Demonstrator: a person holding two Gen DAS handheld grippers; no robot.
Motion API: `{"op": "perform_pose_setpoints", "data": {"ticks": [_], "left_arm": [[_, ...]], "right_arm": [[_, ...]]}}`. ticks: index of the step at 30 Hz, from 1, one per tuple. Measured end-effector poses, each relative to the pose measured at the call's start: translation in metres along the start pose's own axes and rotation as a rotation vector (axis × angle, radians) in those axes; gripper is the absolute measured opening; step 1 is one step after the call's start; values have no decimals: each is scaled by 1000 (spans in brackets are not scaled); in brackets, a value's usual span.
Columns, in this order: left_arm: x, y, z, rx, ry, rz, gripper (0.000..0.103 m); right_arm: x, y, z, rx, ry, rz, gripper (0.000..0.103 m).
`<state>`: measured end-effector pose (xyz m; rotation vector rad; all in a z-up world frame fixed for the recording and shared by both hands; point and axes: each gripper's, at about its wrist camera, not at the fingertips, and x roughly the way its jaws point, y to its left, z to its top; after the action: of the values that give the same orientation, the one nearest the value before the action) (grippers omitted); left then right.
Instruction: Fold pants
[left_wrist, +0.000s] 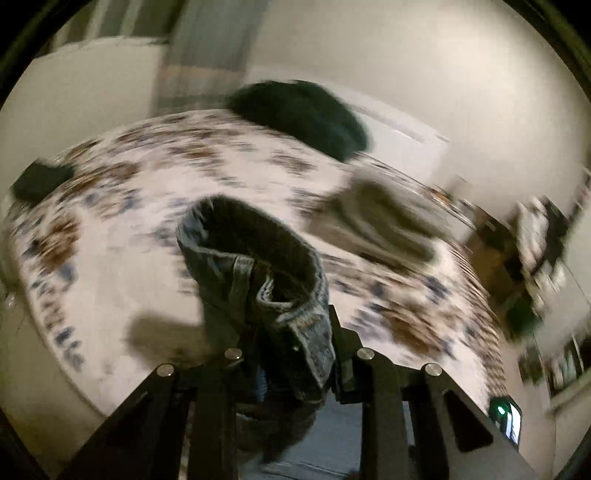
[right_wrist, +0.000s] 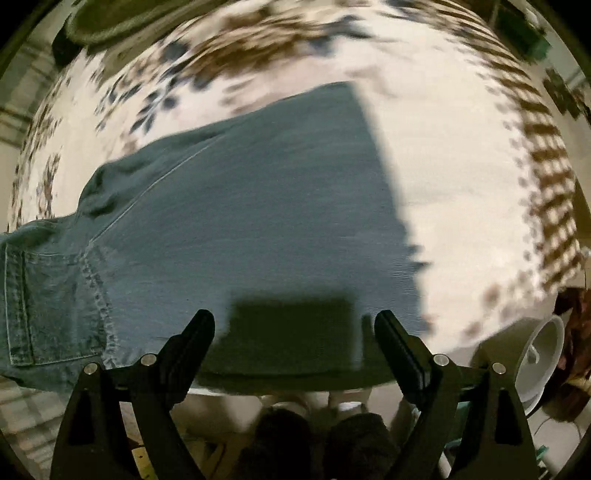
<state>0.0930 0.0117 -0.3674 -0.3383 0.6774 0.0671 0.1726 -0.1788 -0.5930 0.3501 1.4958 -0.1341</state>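
Observation:
Blue denim pants (right_wrist: 258, 203) lie spread flat on a floral bedspread (right_wrist: 461, 184), back pocket at the left, leg end at the right. My right gripper (right_wrist: 295, 317) hangs straight above the pants' near edge, open, with nothing between its fingers. In the left wrist view, the waistband of the pants (left_wrist: 251, 251) is lifted off the bedspread (left_wrist: 140, 177) and curls into an open loop. My left gripper (left_wrist: 291, 332) is shut on this denim edge, and the cloth hides the left finger's tip. The picture is blurred.
A dark green bundle (left_wrist: 303, 114) sits at the bed's far edge, an olive garment (left_wrist: 376, 221) lies to the right, and a small dark item (left_wrist: 40, 181) at the left. A white round fan-like object (right_wrist: 543, 354) stands on the floor beside the bed's near edge.

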Motion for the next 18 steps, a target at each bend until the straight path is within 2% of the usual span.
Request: {"op": "perform_pose_setpoints", "data": {"ticks": [4, 7, 11, 14, 16, 17, 18], "left_arm": [[9, -84, -30, 120, 57, -139, 21], [35, -140, -68, 197, 152, -214, 21], [84, -188, -112, 316, 331, -182, 30], [119, -202, -136, 384, 489, -97, 32], [123, -203, -139, 369, 544, -105, 43], [120, -201, -137, 330, 561, -136, 55], [117, -196, -129, 302, 562, -141, 71]], "right_arm": [[-15, -71, 4, 71, -21, -15, 90], [-19, -126, 0, 136, -26, -32, 90], [-22, -195, -10, 223, -28, -53, 90], [-24, -230, -11, 253, -28, -48, 90], [-28, -247, -10, 260, -32, -31, 90], [-32, -255, -7, 263, -38, -3, 90], [-31, -253, 0, 265, -45, 23, 90]]}}
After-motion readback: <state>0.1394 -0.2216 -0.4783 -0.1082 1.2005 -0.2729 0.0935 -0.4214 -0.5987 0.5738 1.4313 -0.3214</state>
